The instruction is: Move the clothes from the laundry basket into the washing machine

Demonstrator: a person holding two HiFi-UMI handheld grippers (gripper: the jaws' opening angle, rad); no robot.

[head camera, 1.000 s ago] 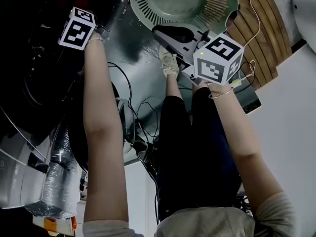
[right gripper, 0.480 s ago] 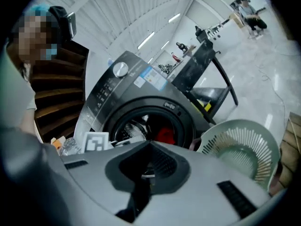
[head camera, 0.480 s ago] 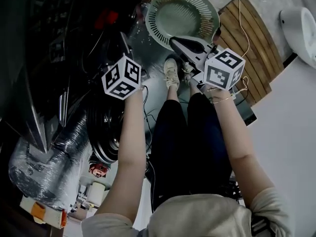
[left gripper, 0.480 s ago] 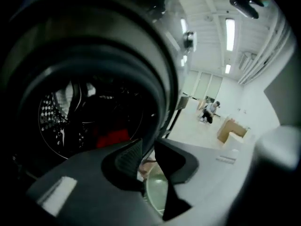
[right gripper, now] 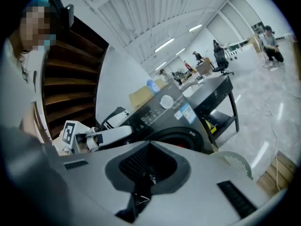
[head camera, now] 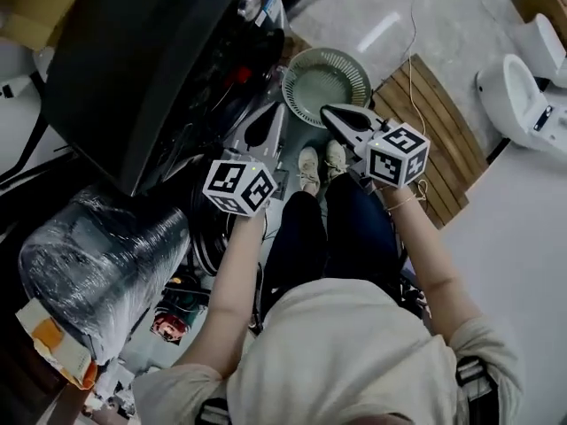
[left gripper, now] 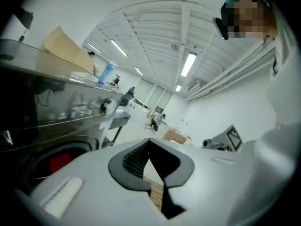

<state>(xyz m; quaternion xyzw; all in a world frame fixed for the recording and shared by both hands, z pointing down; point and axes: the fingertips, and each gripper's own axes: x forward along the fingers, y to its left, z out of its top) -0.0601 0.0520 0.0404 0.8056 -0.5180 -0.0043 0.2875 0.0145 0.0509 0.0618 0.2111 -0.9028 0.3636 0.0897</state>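
Fingers of my left gripper (left gripper: 149, 143) have just closed on nothing; my right gripper (head camera: 326, 112) is pinched together, empty too. The laundry basket (head camera: 326, 85) sits empty just beyond the right one; the washing machine (right gripper: 188, 126), red cloth (left gripper: 59, 163) inside, stands left.

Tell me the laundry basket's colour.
The laundry basket is pale grey-green, clearest in the head view.

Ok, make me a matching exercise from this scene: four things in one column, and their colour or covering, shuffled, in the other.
Things:
1 laundry basket
2 washing machine
3 slatted board
4 big tube

Descriptions:
A black
B wrapped in clear plastic
C pale green
D brown wood

Pairs: 1-C, 2-A, 3-D, 4-B
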